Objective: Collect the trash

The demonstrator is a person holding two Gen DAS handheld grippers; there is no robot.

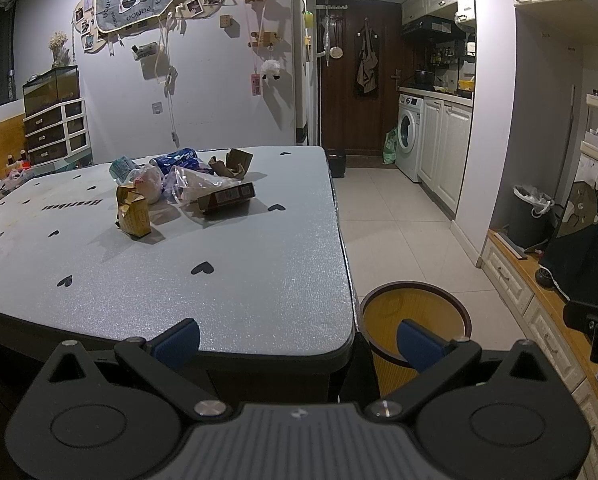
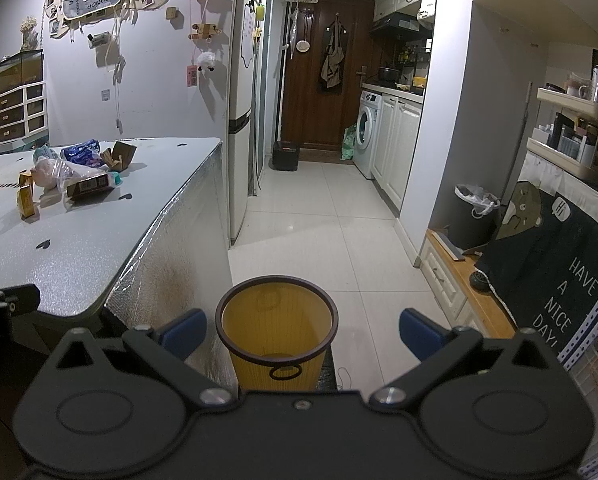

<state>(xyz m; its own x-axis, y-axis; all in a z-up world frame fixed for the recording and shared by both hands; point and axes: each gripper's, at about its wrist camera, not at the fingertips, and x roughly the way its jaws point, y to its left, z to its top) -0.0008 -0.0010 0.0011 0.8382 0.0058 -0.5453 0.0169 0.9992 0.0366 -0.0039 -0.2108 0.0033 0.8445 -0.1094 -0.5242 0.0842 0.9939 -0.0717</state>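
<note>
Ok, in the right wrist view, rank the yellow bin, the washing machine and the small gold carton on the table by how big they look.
1. yellow bin, though it sits nearest the camera.
2. washing machine, far off, so its rank is only apparent.
3. gold carton.

My left matte-black two-finger gripper point(image 1: 297, 340): blue ribbed rubber fingers point(image 1: 177, 342), angular link arms, silver pivot screws, round embossed discs, grey ribbed centre plate. My right matte-black gripper point(image 2: 303, 334): same blue fingers point(image 2: 422, 334), silver screws, all-black body.
</note>
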